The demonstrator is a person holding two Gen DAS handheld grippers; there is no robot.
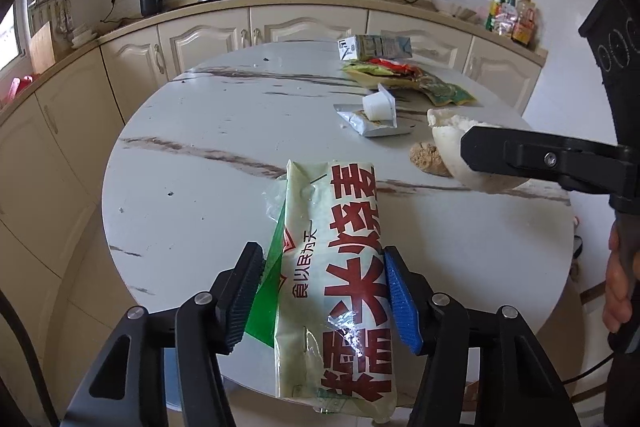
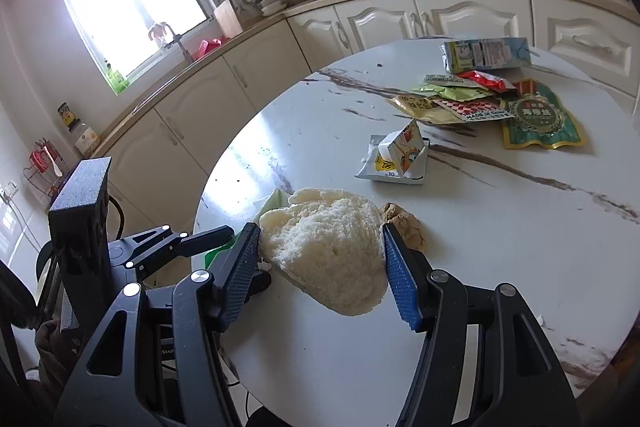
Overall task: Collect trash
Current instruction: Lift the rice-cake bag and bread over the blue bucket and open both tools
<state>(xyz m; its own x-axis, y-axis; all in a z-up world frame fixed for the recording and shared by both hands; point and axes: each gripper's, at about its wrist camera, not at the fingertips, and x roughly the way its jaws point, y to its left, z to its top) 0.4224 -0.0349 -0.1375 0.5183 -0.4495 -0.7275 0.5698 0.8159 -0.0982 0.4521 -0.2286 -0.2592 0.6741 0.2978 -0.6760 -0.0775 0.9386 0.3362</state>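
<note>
Left gripper [image 1: 320,291] frames a cream food bag [image 1: 340,267] printed with large red characters, its black pad [image 1: 244,295] and blue pad [image 1: 402,301] set against the bag's two long edges in the left wrist view; whether they press it firmly cannot be told. The bag runs lengthwise between the fingers, its far end reaching out over the white marble-patterned round table [image 1: 200,195].

Right gripper [image 2: 320,275] is closed on a torn white steamed bun [image 2: 336,251], both pads touching its sides, the bun held just above the tabletop. A brown lump of filling [image 2: 404,223] sits just beside the bun.

Farther out lie a crumpled small carton on a flat wrapper [image 2: 400,159], then a heap of snack packets [image 2: 480,99], with a milk carton [image 2: 486,53] on its side near the table's far edge.
</note>
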